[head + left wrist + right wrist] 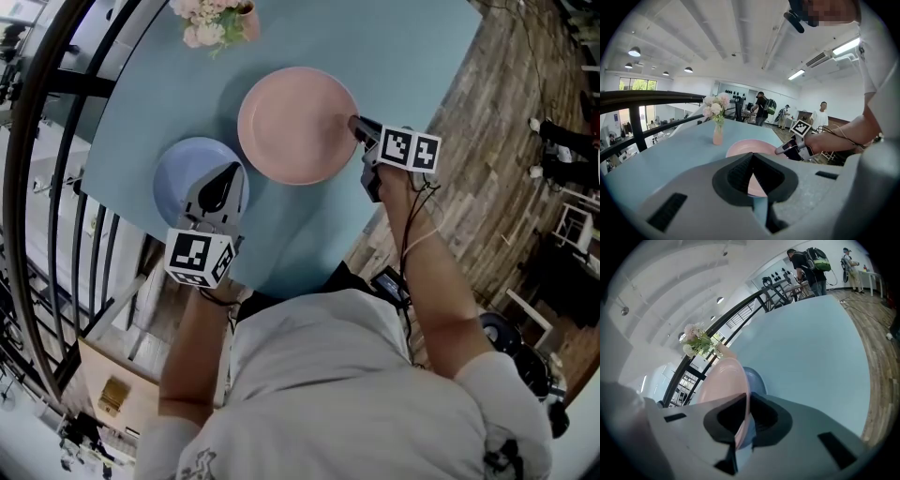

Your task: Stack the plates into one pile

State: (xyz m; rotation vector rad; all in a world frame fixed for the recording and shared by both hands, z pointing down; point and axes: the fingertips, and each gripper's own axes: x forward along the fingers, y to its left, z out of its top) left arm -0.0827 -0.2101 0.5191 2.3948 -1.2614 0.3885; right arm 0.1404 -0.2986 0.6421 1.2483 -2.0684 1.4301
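The pink plate (291, 122) sits mid-bench, its right rim pinched between the pressed jaws of the right gripper (356, 124). Just beside it to the left lies the blue plate (183, 169), with the left gripper (232, 172) above it, jaws together and empty. A flower vase (246, 21) stands at the far edge of the teal bench (412, 56).

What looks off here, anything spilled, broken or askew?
Nothing stands out: pink plate and blue plate look whole, vase stands upright, table shows no spill. The right gripper is shut on the pink plate's rim.
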